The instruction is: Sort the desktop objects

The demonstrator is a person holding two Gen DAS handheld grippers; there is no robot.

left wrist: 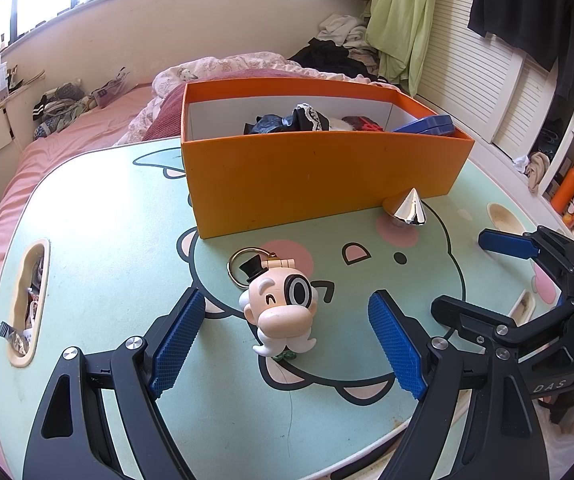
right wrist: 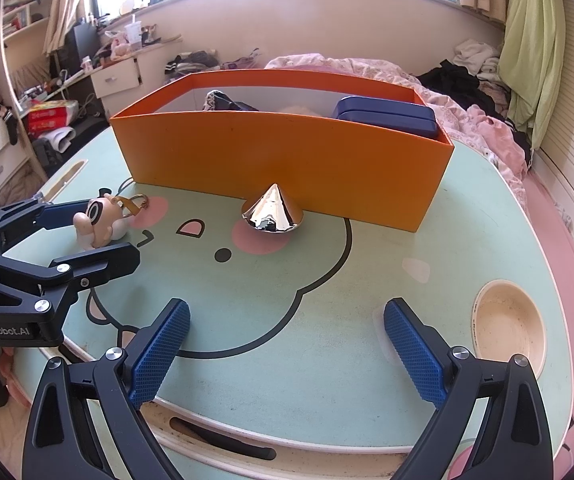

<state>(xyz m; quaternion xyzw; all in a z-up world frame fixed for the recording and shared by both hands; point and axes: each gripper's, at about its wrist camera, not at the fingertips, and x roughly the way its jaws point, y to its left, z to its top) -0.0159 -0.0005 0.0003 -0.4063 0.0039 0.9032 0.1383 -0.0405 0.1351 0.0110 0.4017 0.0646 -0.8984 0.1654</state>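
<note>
Nearest in the left wrist view, the left gripper (left wrist: 287, 340) stands released, its blue ribbed fingers (left wrist: 177, 342) spread wide on either side of a figurine keychain (left wrist: 281, 306). The pads do not touch it. The keychain is a cartoon head with a white moustache, a monocle and a small black top hat; it lies on the pale green counter (left wrist: 99, 280) between the fingers, with its metal ring (left wrist: 243, 262) toward 11 o'clock from the head.

In the right wrist view, the right gripper (right wrist: 287, 354) is likewise released, fingers (right wrist: 161, 354) wide apart with only bare counter between them. The left gripper reaches in at 9 o'clock of that view, with the keychain between its fingers.

Farther out, a shiny silver cone (right wrist: 273, 210) sits point up on the counter, at about 12 o'clock from the right gripper and 1 o'clock from the keychain. It stands just in front of the orange box's near wall; whether they touch I cannot tell.

The orange box (right wrist: 287, 156) stands open-topped beyond the cone. Inside it lie a dark blue case (right wrist: 387, 116) at the right end and dark fabric items (left wrist: 287, 122) toward the middle.

A round cup recess (right wrist: 509, 328) is sunk into the counter at 2 o'clock from the right gripper.

Beyond the counter is a bed (left wrist: 87, 128) with pink sheets and heaped clothing.
</note>
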